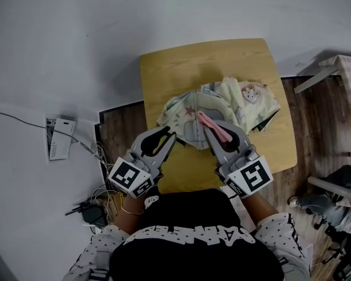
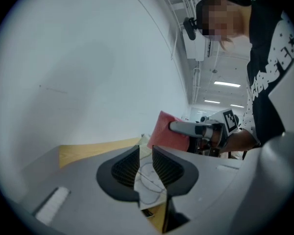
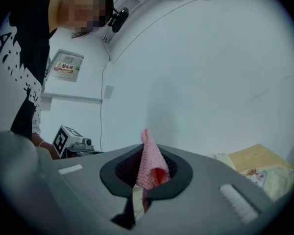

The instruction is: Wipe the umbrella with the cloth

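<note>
A cream umbrella (image 1: 234,101) with cartoon prints lies collapsed on a small wooden table (image 1: 181,69). In the head view my right gripper (image 1: 214,127) hangs over the umbrella's near edge, shut on a pink cloth (image 1: 209,122). The right gripper view shows that cloth (image 3: 149,160) bunched between the pads and sticking up past them. My left gripper (image 1: 169,138) is at the umbrella's left near edge. Its jaws stand a little apart, and printed umbrella fabric (image 2: 149,180) shows through the narrow gap. In the left gripper view the pink cloth (image 2: 164,131) is just beyond my left gripper (image 2: 146,153).
Cables and a power strip (image 1: 93,204) lie on the floor to the left, near a white card (image 1: 59,138). White furniture legs (image 1: 333,69) stand at the right over wood flooring. The table's far half is bare wood.
</note>
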`<action>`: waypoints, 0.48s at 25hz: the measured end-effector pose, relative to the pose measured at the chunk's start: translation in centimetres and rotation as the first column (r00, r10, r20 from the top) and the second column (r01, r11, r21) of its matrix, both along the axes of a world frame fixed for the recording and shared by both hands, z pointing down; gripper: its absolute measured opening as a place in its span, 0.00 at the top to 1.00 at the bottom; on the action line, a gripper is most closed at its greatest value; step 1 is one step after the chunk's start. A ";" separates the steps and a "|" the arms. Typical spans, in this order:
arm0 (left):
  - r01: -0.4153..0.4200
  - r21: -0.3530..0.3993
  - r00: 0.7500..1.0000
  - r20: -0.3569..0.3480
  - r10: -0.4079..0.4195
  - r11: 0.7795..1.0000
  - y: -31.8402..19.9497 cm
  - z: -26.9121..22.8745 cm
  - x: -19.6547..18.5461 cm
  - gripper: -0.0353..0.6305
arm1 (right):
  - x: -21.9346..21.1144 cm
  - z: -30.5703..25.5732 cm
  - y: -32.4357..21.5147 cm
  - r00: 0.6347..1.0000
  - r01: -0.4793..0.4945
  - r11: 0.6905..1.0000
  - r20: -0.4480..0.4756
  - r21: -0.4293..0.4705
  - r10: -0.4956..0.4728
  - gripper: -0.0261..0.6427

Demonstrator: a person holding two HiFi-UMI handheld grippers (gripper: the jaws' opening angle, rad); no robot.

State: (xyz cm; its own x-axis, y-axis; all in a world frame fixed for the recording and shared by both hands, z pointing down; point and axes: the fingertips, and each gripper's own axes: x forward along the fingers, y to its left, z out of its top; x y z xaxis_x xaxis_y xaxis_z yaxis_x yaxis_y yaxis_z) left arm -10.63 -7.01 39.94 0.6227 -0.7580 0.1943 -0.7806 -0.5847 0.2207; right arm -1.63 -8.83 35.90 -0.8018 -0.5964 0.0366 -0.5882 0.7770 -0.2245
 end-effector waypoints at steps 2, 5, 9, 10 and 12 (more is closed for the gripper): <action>0.022 -0.015 0.999 0.025 -0.022 1.000 -0.4 1.1 -1.2 0.84 | -0.5 0.1 -0.5 1.000 0.002 1.000 -0.001 0.010 -0.002 0.91; 0.033 -0.041 0.998 0.062 -0.031 0.999 -1.1 3.0 -2.8 0.81 | -1.1 0.5 -1.1 1.000 -0.012 1.000 -0.004 0.006 0.012 0.91; 0.021 -0.085 0.997 0.076 -0.015 0.996 -2.1 5.3 -4.2 0.75 | -1.7 0.9 -2.0 0.999 -0.045 0.999 -0.021 -0.005 0.045 0.91; 0.016 -0.093 0.997 0.077 -0.008 0.996 -2.5 5.8 -4.4 0.74 | -1.9 1.1 -2.2 0.998 -0.050 0.999 -0.028 -0.007 0.050 0.91; 0.000 -0.111 0.997 0.073 0.008 0.994 -3.1 6.8 -4.6 0.73 | -2.2 1.4 -2.7 0.997 -0.065 0.998 -0.042 -0.012 0.064 0.91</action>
